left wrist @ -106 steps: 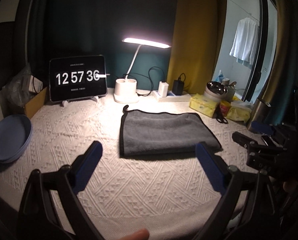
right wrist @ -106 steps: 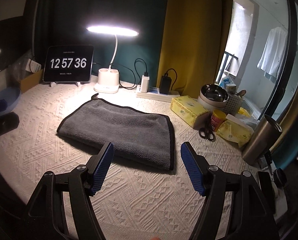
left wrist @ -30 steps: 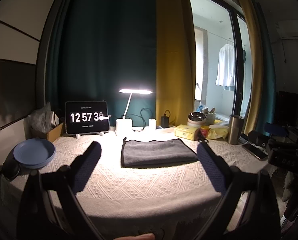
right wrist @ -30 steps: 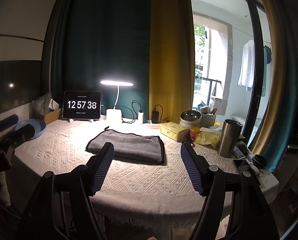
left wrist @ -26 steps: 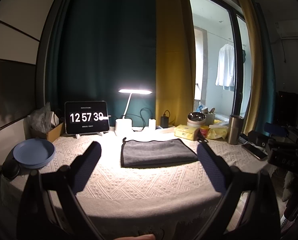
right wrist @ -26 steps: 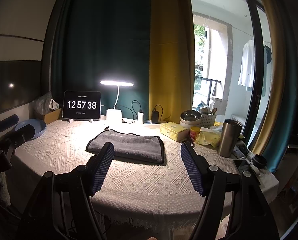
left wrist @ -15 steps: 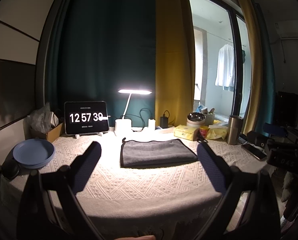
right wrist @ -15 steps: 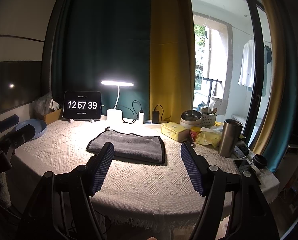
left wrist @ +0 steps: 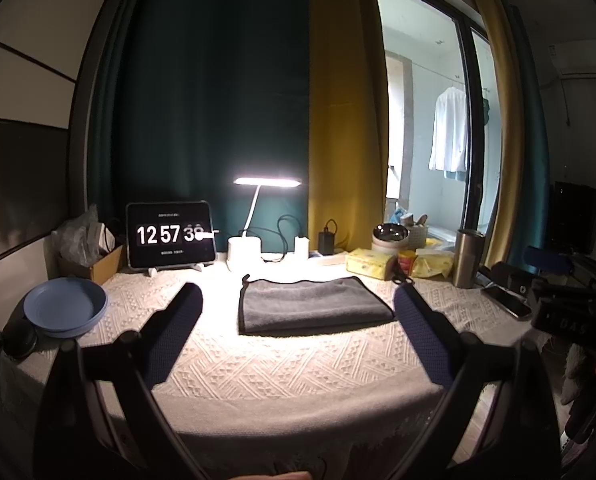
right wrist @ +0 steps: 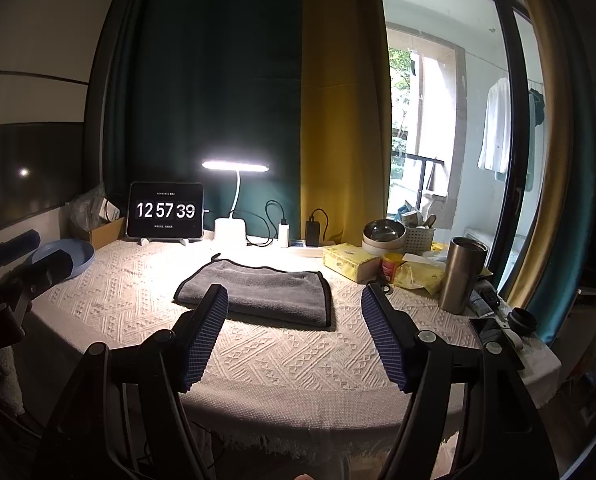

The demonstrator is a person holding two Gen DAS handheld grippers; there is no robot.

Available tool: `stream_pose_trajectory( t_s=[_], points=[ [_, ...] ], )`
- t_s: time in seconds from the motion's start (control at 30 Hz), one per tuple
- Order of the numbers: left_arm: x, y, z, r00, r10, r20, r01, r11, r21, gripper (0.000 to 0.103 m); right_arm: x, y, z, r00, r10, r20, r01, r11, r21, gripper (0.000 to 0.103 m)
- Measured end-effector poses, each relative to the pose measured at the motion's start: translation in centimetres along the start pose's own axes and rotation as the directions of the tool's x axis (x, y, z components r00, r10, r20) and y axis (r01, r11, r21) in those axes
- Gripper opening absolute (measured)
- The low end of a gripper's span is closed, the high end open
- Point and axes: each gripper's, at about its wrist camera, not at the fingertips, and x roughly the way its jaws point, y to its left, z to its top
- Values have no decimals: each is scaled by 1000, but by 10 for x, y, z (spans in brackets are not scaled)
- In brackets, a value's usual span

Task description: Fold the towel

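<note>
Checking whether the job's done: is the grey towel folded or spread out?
Folded: the towel lies as a compact doubled rectangle on the tablecloth, both grippers clear of it.

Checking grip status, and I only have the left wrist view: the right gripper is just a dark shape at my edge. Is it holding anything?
Observer: No. In the right wrist view the right gripper is open, its fingers wide apart and empty, not touching the towel.
Operator: Glare smears the clock's last digit for me.
Observer: Here the clock reads 12 57 39 clearly.
</note>
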Motion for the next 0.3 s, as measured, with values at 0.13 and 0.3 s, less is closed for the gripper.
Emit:
stream_pose_trajectory(
  t_s=[0.13, 0.3],
  points=[
    [0, -1, 0, 1000, 2, -1, -2, 1000, -2, 97, 2, 1, 0, 1000, 9, -1, -9, 1000, 4, 73],
    [7, -2, -2, 1000, -16, -7, 16, 1000, -1, 97, 11, 2, -2, 999, 30, -13, -30, 999, 11, 73]
  ],
)
